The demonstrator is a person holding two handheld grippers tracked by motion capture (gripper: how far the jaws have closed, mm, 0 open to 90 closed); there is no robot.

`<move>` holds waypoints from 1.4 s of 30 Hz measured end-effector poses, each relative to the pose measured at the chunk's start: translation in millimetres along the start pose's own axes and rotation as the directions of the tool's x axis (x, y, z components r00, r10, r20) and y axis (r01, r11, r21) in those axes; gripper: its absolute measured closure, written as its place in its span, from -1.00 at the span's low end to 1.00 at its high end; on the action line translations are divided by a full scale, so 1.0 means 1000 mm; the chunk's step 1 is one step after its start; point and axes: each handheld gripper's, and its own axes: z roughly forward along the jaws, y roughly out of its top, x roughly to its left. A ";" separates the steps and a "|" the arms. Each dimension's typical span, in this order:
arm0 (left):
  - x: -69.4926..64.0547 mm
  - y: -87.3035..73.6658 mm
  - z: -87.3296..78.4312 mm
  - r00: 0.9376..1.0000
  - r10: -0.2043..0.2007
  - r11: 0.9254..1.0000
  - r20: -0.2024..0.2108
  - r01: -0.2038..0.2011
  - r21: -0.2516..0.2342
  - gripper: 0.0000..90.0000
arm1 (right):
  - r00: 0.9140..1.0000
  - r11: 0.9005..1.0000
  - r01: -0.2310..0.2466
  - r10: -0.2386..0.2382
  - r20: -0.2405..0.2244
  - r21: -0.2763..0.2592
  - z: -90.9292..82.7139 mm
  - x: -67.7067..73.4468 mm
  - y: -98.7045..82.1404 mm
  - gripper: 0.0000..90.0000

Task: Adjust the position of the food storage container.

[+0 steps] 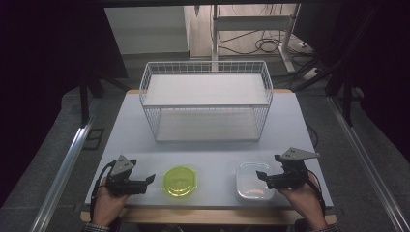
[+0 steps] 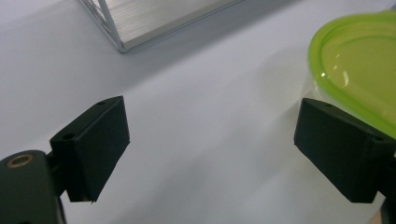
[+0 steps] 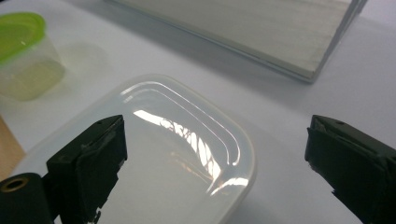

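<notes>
High view: left gripper, jaws apart and empty, sits at nine o'clock of the green-lidded tub; right gripper, likewise gaping, at three o'clock of the clear box.

Left gripper view: tub lies at two o'clock, off-centre; a jaw could shove it.

Right gripper view: the glossy box may slip.
</notes>
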 end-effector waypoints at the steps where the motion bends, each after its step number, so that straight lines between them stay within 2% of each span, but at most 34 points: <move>1: 0.001 0.000 -0.001 1.000 -0.015 1.000 0.009 0.015 -0.005 -0.78 | 1.000 1.000 0.000 0.000 0.006 0.004 0.001 0.000 -0.001 -0.86; 4: 0.004 0.000 -0.002 0.999 -0.041 0.999 0.028 0.041 -0.008 -0.80 | 1.000 1.000 -0.023 0.023 0.017 0.003 0.001 -0.003 -0.003 -0.84; 7: 0.005 -0.001 -0.001 0.999 -0.053 0.998 0.011 0.053 0.015 -0.84 | 0.999 1.000 -0.031 0.031 0.020 -0.007 -0.001 -0.004 -0.002 -0.79; 10: 0.005 0.000 -0.002 0.998 -0.069 0.998 0.009 0.069 0.008 -0.79 | 0.999 0.999 -0.038 0.038 0.010 -0.005 0.000 -0.005 -0.003 -0.76; 21: -0.001 -0.002 0.007 1.000 -0.004 1.000 0.014 0.003 0.031 -0.74 | 0.999 0.999 -0.038 0.038 -0.004 -0.004 0.000 -0.005 -0.004 -0.67; 26: -0.001 -0.003 0.008 1.000 0.000 0.999 0.010 0.000 0.032 -0.74 | 0.999 0.999 -0.041 0.041 -0.017 -0.001 0.001 -0.005 -0.004 -0.60; 30: 0.000 -0.002 0.005 1.000 -0.009 1.000 0.005 0.009 0.012 -0.72 | 0.999 0.999 -0.043 0.043 -0.020 0.001 0.002 -0.004 -0.004 -0.57; 36: -0.003 0.004 -0.004 0.999 -0.007 0.999 0.041 0.008 -0.031 -0.41 | 0.999 0.999 -0.052 0.052 -0.010 -0.009 0.001 -0.004 -0.004 -0.52; 39: -0.006 0.009 -0.012 0.998 -0.014 0.997 0.069 0.019 -0.081 -0.13 | 0.998 0.998 -0.055 0.055 -0.001 -0.010 0.000 -0.005 -0.004 -0.51; 42: -0.014 0.016 -0.019 0.995 0.001 0.992 0.102 0.012 -0.128 0.16 | 0.998 0.998 -0.056 0.056 0.005 -0.009 0.001 -0.006 -0.005 -0.51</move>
